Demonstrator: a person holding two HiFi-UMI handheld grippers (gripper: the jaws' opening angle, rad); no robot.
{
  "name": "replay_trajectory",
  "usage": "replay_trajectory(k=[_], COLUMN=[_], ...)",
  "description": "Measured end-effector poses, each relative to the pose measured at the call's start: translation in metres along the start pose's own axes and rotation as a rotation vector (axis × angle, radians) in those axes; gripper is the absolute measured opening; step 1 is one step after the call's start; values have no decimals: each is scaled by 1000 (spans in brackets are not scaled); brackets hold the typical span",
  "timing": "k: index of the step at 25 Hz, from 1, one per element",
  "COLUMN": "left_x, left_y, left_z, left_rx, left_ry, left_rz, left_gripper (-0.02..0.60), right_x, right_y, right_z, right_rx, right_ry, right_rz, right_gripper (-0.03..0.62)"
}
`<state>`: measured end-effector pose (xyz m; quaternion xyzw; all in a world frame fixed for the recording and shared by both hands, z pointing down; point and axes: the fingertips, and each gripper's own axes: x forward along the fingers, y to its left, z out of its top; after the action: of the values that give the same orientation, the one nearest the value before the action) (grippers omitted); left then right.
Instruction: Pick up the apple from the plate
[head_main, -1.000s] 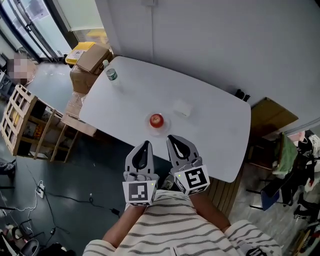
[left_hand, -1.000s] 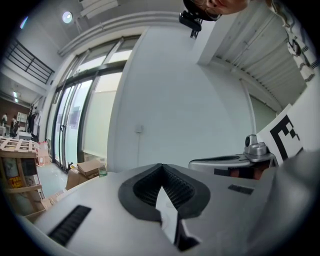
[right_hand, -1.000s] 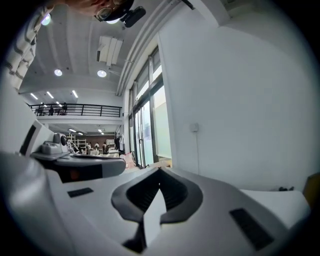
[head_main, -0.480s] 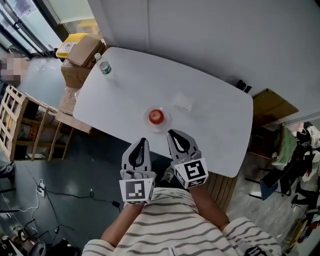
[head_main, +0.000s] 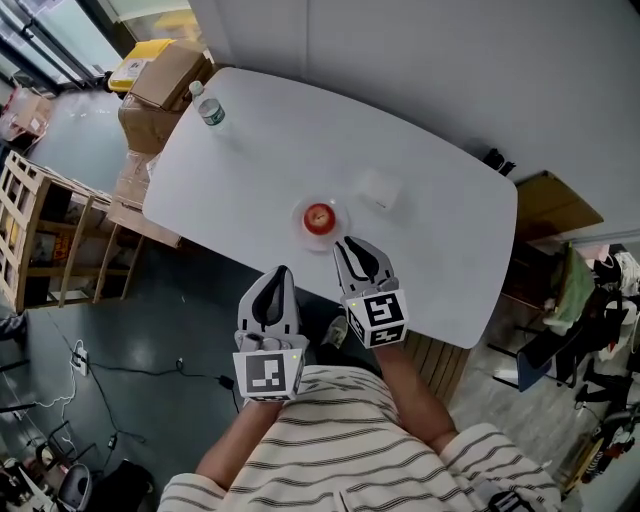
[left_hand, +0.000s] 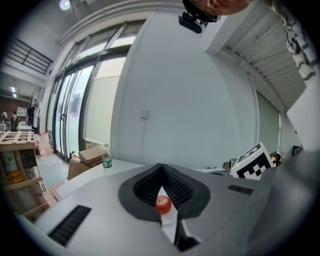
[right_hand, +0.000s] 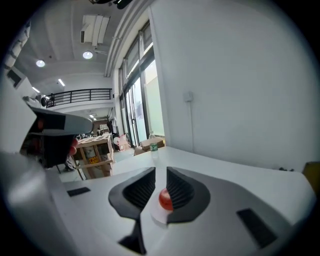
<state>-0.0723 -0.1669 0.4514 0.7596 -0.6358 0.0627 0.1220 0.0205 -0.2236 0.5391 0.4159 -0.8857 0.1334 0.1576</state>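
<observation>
- A big white table (head_main: 430, 160) with rounded corners stood close to a grey wall and carried all the small things.
- A person in a striped shirt (head_main: 340, 440) stood at the near edge of the table and held one gripper in each hand.
- A wooden rack (head_main: 40, 235) and some cardboard boxes (head_main: 165, 80) were on the floor past the left end of the table.
- The left gripper (head_main: 279, 275) was over the dark floor, short of the table edge. In the left gripper view (left_hand: 161, 167) its jaw tips were pressed together and nothing was held. The apple was only seen far behind them, through the gap lower down.
- The right gripper (head_main: 343, 243) reached over the near edge of the table, with its tips close to the plate. In the right gripper view (right_hand: 160, 175) its jaws were opening, with only a narrow gap between them. The apple showed beyond this gap, but the jaws did not touch it and had hold of nothing.
- A small pale plate (head_main: 300, 222) lay near the middle of the table, closer to the person's side.
- A red apple (head_main: 319, 215) rested on this plate, stem side up, free of both grippers.
- A plastic bottle (head_main: 208, 105) with a green label stood upright near the far left corner of the table, well apart from the plate.
- A small pale flat thing (head_main: 380, 190) lay on the table just behind and to the right of the plate. What it was I could not tell.
</observation>
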Motion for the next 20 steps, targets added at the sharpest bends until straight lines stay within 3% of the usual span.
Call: replay_trajectory(k=[20], left_x=[7], left_y=[25], left_z=[-20], left_rx=[-11], left_ry=[52], left_rz=[47], left_gripper=[5], right_x=[67], right_y=[-14], right_z=[-70], right_rx=[30], right_ry=[123], right_rz=[28], right_gripper=[250])
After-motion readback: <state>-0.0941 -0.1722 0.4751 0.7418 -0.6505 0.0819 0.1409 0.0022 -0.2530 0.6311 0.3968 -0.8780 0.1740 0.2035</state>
